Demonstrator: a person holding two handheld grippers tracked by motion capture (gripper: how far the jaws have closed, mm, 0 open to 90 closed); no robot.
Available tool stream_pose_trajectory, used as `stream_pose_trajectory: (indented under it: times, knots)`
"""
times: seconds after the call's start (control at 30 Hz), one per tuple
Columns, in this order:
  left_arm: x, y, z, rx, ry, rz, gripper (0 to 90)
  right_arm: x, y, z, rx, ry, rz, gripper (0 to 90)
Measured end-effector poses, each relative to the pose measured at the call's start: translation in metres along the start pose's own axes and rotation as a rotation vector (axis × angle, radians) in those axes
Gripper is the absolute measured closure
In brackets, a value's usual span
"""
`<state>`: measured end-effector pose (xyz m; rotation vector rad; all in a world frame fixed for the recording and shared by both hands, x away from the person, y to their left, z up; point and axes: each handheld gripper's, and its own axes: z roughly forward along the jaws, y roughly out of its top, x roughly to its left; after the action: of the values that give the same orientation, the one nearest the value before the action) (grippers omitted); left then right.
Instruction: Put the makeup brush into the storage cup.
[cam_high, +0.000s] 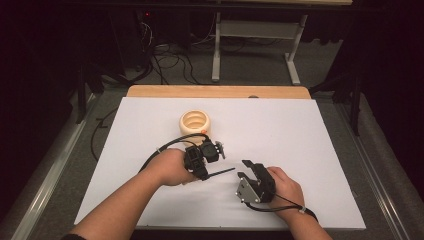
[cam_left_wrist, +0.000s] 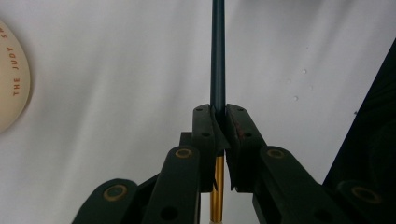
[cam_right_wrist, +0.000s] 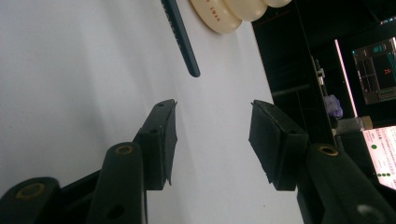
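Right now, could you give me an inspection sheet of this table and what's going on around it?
Surface: white sheet over a wooden table top, flat, no marks seen.
Job's things: thin dark blue stick with a gold section, a pen or brush, hard to tell; cream ribbed holder standing upright.
Clutter: nothing seen.
Grippers: left gripper clamped on the stick; right gripper open, nothing between its jaws, stick tip ahead of it.
Cables: one trails from each gripper; loose cables lie on the floor behind.
Surroundings: dark room, grey table frame beyond, lit screens off to one side.
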<state>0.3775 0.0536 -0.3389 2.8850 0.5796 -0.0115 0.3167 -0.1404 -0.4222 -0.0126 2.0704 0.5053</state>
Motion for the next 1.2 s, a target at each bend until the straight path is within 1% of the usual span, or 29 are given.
stream_pose_trajectory:
  times: [0.1,0.33,0.37,0.4,0.7,0.73,0.77,0.87,0.97,1.2]
  knots:
    - [0.0,0.001,-0.001,0.002,0.0,0.002,83.2,0.0,0.001,0.0,-0.003,0.007,-0.008,54.0]
    - [-0.002,0.004,-0.001,0.011,0.001,0.011,83.2,0.003,0.002,0.0,0.003,-0.001,-0.027,55.7]
    - [-0.002,0.005,-0.001,0.013,0.001,0.012,83.2,0.004,0.002,0.0,0.002,-0.004,-0.045,56.4]
    - [-0.003,0.005,-0.001,0.013,0.001,0.013,83.2,0.004,0.002,0.0,0.001,-0.004,-0.049,56.7]
    - [-0.004,0.009,-0.001,0.015,0.003,0.021,83.2,0.005,0.003,-0.001,-0.002,-0.011,-0.07,58.8]
    - [-0.004,0.01,-0.001,0.016,0.004,0.022,83.2,0.006,0.003,-0.001,0.003,-0.017,-0.086,59.0]
    - [-0.004,0.01,-0.001,0.016,0.004,0.022,83.2,0.006,0.003,-0.001,0.003,-0.017,-0.086,59.0]
    - [-0.005,0.01,0.0,0.013,0.005,0.023,83.2,0.007,0.004,0.0,0.011,-0.021,-0.11,60.1]
    - [-0.005,0.011,0.0,0.014,0.005,0.024,83.2,0.008,0.004,0.0,0.012,-0.026,-0.107,60.8]
    - [-0.006,0.012,-0.002,0.01,0.009,0.027,83.2,0.009,0.004,0.001,0.013,-0.029,-0.123,64.6]
